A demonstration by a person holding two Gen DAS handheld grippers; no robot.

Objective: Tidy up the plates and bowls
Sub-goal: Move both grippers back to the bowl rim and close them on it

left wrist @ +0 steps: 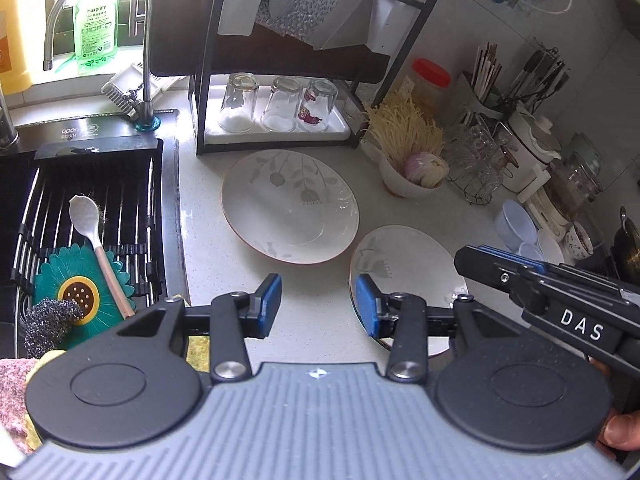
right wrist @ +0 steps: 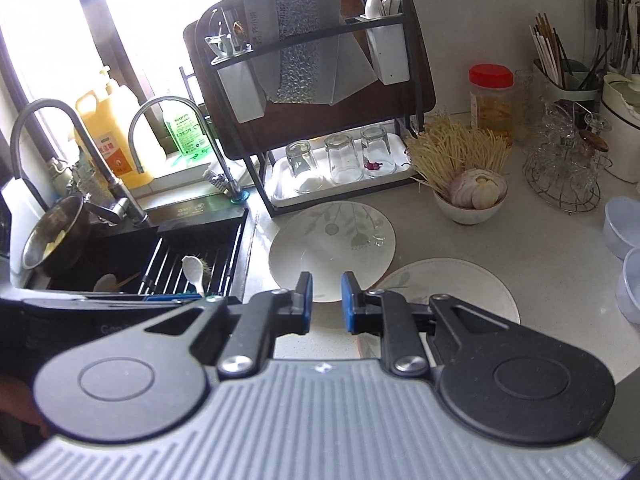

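At lower centre of the left wrist view, the left hand-held gripper (left wrist: 318, 304) is hovering spread, empty, beside the small plate (left wrist: 404, 268) on the counter (left wrist: 208, 248); the right hand-held gripper (right wrist: 326, 300) is hanging part-open. Advise pinching the near rim squarely, then stacking it onto the large plate (left wrist: 290, 206).

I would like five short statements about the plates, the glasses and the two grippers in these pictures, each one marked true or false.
1. Two plates lie on the counter. True: a larger plate and a smaller plate, both empty.
2. The left gripper holds the smaller plate. False: its jaws are open and hold nothing.
3. Three glasses stand upside down on the white tray under the rack. True.
4. The white bowl is empty. False: it holds noodles and a cut onion.
5. The right gripper is shut on the larger plate. False: its jaws are apart, with nothing between them.
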